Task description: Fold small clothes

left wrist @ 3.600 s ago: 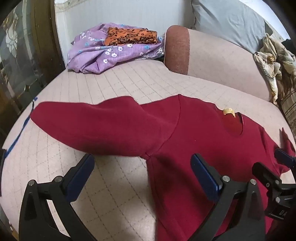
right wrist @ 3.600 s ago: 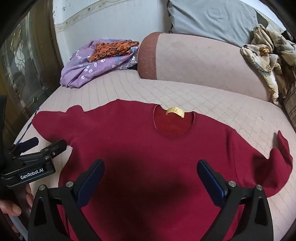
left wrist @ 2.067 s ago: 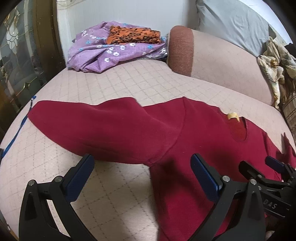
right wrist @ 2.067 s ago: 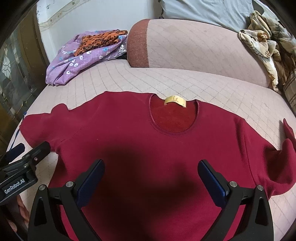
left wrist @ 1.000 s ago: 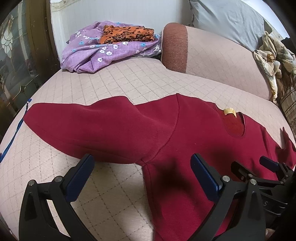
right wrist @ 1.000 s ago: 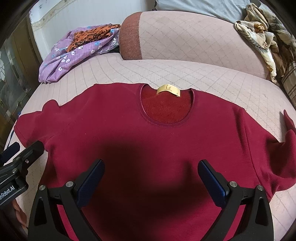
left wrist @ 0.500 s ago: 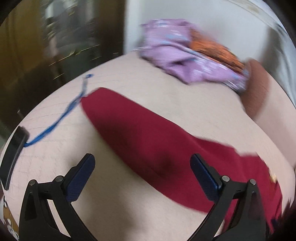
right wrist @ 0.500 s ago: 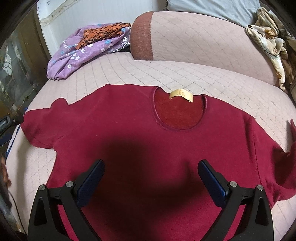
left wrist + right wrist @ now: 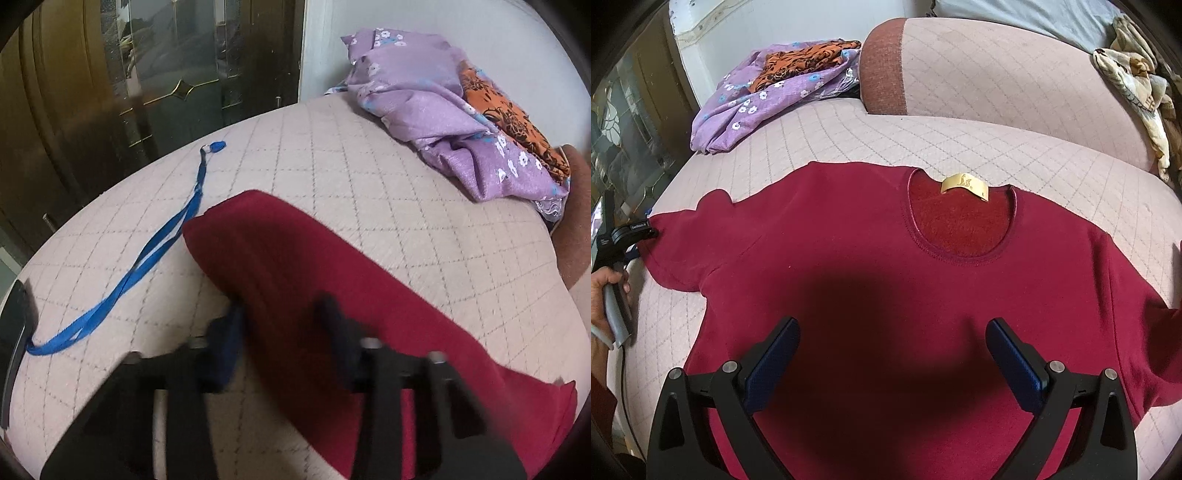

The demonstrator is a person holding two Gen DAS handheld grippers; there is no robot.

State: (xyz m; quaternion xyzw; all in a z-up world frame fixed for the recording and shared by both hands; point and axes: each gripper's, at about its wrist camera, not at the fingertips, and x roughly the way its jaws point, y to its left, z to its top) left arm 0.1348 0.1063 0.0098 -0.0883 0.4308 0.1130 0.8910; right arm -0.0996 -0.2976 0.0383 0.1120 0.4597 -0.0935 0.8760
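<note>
A dark red long-sleeved top [image 9: 849, 258] lies flat, front up, on the quilted pink couch seat [image 9: 960, 147], with a yellow neck label [image 9: 964, 184]. My right gripper [image 9: 892, 354] is open and empty above the chest. My left gripper [image 9: 280, 328] is at the left sleeve [image 9: 295, 266]; its blurred jaws are partly closed around the sleeve's near edge, with a gap still between them. In the right wrist view the left gripper [image 9: 635, 236] sits at the sleeve's cuff end.
A purple floral cloth [image 9: 757, 96] with an orange patterned cloth [image 9: 801, 55] on it lies at the back left. A blue lanyard [image 9: 147, 254] lies left of the sleeve, tied to a dark phone [image 9: 14, 332]. A patterned cloth [image 9: 1137, 74] drapes the backrest.
My left gripper swung left from the body to the sleeve's end and its jaws have narrowed around the sleeve edge. My right gripper stays open over the chest.
</note>
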